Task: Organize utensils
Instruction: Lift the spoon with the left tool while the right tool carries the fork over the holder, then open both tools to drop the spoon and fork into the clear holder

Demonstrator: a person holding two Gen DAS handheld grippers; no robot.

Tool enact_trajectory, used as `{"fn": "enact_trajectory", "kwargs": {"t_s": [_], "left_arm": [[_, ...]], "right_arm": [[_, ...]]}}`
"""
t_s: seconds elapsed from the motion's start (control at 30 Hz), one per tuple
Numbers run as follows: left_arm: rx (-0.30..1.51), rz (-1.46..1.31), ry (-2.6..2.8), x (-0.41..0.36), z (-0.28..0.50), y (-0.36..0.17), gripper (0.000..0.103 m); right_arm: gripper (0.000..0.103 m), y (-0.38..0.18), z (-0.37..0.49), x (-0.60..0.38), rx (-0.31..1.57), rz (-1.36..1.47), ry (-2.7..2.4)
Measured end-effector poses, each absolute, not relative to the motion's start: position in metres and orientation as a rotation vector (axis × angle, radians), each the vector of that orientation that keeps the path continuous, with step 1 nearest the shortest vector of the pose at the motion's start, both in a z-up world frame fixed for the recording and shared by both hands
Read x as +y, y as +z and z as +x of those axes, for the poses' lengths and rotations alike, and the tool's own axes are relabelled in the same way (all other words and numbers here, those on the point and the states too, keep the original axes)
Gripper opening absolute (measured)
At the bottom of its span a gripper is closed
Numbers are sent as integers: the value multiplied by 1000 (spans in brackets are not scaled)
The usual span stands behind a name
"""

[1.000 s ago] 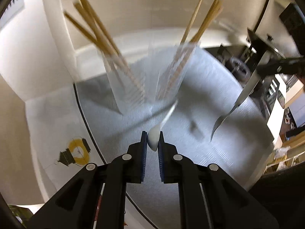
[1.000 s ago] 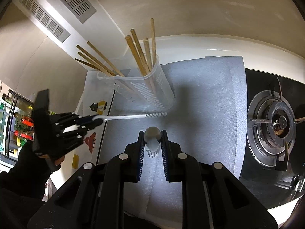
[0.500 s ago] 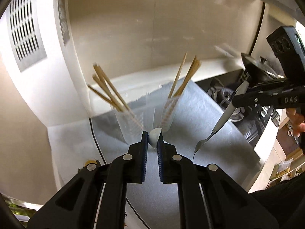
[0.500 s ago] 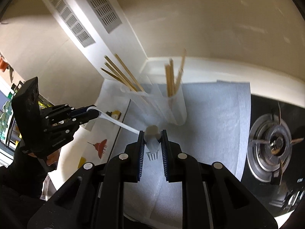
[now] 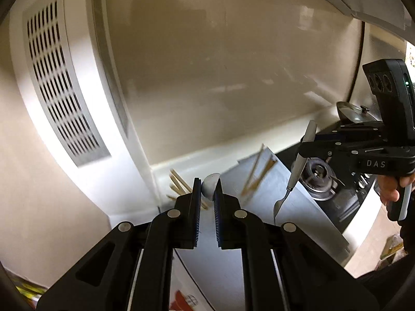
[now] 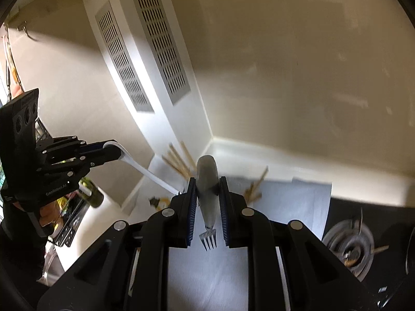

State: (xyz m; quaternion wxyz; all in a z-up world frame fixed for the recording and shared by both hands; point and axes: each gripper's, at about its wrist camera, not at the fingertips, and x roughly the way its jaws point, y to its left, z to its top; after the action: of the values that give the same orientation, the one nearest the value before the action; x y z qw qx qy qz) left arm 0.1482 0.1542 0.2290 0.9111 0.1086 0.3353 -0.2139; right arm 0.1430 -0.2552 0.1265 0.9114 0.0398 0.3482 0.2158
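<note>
The left gripper (image 5: 207, 194) had its jaws drawn narrow, clamped on the rounded handle end of a white utensil (image 5: 210, 188), which poked up just past the fingertips! From the right wrist view that same white utensil ran as a long curved strip away from the gripper, down toward the counter; its far end slipped behind the right gripper, so its head could not be told. A hand (image 6: 48, 213) gripped the tool's handle low at the left edge, and the gripper pointed downward at a slant.

Between the two, bamboo chopsticks (image 5: 179, 185) leaned in blurred bunches over the grey mat (image 5: 306, 207), near the white back ledge; the holder around them was too smeared to make out.

On to the right gripper (image 6: 207, 207): jaws narrow too, pinching a grey fork (image 6: 207, 194) by its handle, the handle end up past the pads and the tines hanging down between the fingers. The left wrist view showed that fork tilted, tines lowest, above the mat's right side, beside the gas burner (image 5: 317, 178). The right hand (image 5: 390, 190) held the tool's grip, gripper angled downward.
</note>
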Motion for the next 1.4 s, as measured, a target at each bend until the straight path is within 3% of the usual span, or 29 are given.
{"fn": "enact_trajectory", "kwargs": {"t_s": [0.43, 0.97, 1.03, 1.07, 1.13, 1.17, 1.4], "left_arm": [[682, 244, -390, 150, 194, 236, 9], [772, 271, -325, 136, 224, 161, 9], [755, 272, -310, 137, 224, 157, 10], [760, 270, -297, 139, 225, 155, 14], [776, 241, -276, 144, 224, 153, 59], [758, 217, -259, 148, 220, 155, 86], [733, 169, -199, 162, 200, 157, 89]], "right_arm": [[17, 145, 195, -237, 624, 38, 361], [17, 82, 226, -223, 701, 4, 299], [22, 76, 225, -221, 712, -1, 310], [26, 74, 222, -220, 710, -13, 311], [49, 72, 216, -221, 696, -25, 309], [51, 72, 211, -222, 685, -27, 311], [71, 76, 187, -227, 651, -30, 275]]}}
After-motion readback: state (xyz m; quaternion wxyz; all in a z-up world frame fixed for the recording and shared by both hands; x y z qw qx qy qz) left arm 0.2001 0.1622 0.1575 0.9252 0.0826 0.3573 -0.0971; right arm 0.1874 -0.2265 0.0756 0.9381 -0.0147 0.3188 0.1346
